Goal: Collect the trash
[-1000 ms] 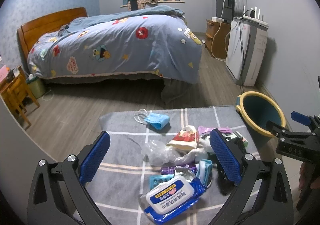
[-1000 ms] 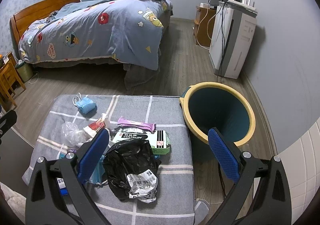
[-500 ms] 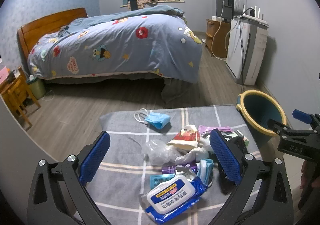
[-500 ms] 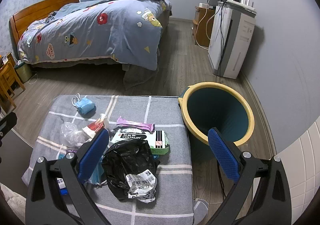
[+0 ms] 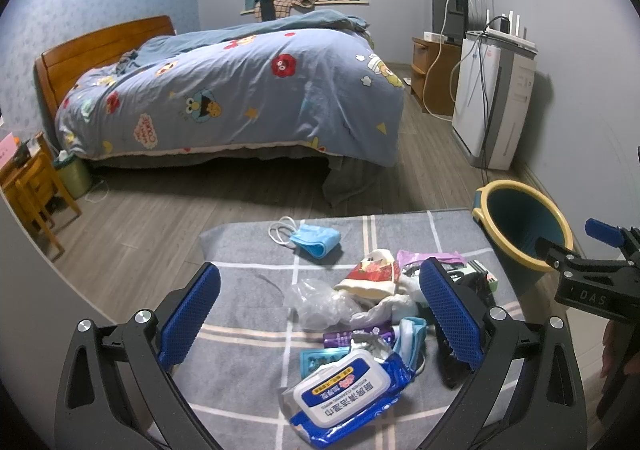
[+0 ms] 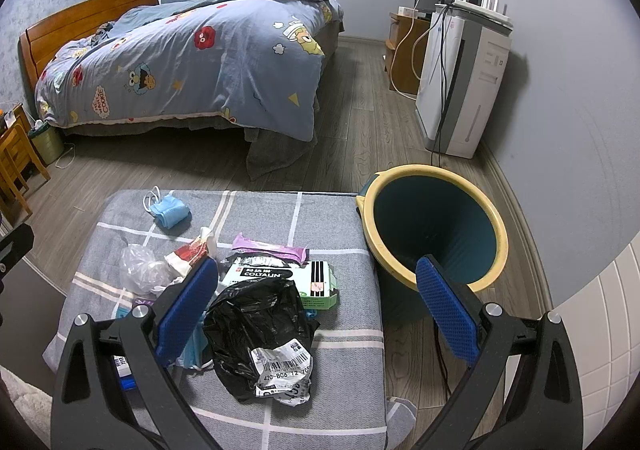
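Note:
Trash lies heaped on a grey checked stool [image 5: 248, 330] [image 6: 352, 218]: a blue wet-wipes pack [image 5: 344, 394], a clear plastic bag [image 5: 320, 302], a blue face mask [image 5: 316, 240] [image 6: 170, 212], a red snack wrapper [image 5: 370, 276], a crumpled black bag [image 6: 256, 324] and a green COLTALIN box [image 6: 288, 278]. A teal bin with a yellow rim [image 6: 436, 226] [image 5: 524, 226] stands right of the stool. My left gripper [image 5: 320, 314] hovers open over the pile. My right gripper [image 6: 316, 306] is open above the black bag and the stool's right edge.
A bed with a blue cartoon duvet [image 5: 240, 90] fills the room beyond. A white appliance with cables [image 6: 464, 78] and a wooden TV stand [image 5: 432, 78] line the right wall. A wooden chair [image 5: 32, 190] and a green bin [image 5: 74, 174] sit at left.

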The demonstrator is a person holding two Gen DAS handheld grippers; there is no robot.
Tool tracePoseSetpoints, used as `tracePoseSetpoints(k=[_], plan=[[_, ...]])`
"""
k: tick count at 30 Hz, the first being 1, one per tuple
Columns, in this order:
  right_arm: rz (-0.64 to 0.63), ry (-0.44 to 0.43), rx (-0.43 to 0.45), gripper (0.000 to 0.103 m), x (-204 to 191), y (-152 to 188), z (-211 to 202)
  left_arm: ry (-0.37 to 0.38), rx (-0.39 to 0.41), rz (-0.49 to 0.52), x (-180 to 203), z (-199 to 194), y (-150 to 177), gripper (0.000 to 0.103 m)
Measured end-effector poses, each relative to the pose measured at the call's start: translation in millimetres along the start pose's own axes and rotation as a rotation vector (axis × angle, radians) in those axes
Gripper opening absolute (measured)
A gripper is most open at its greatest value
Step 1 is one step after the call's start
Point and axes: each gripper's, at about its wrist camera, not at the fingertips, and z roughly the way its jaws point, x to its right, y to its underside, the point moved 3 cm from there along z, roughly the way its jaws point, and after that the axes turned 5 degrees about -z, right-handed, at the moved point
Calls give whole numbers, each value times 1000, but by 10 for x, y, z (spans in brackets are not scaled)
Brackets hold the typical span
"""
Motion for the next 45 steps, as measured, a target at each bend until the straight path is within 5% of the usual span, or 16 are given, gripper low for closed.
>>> tracePoseSetpoints(k=[29,35,39,43,45], plan=[[17,-22,-73,97,44,171,180,-15,1,-30,-208,213,10,99],[-4,-109,-189,97,-312,324,482,-60,-69,-11,-329,591,-54,99],[-30,-122,-248,96,-543,430,731,4,-107,-76,-407,858,-126,99],[-75,-121,-289,78,-655,527,886,0,-150,-19,-357,1168,-104,99],[-85,-132,-313,57,-673,554,943,-8,-205,2,-322,1332,-54,99]])
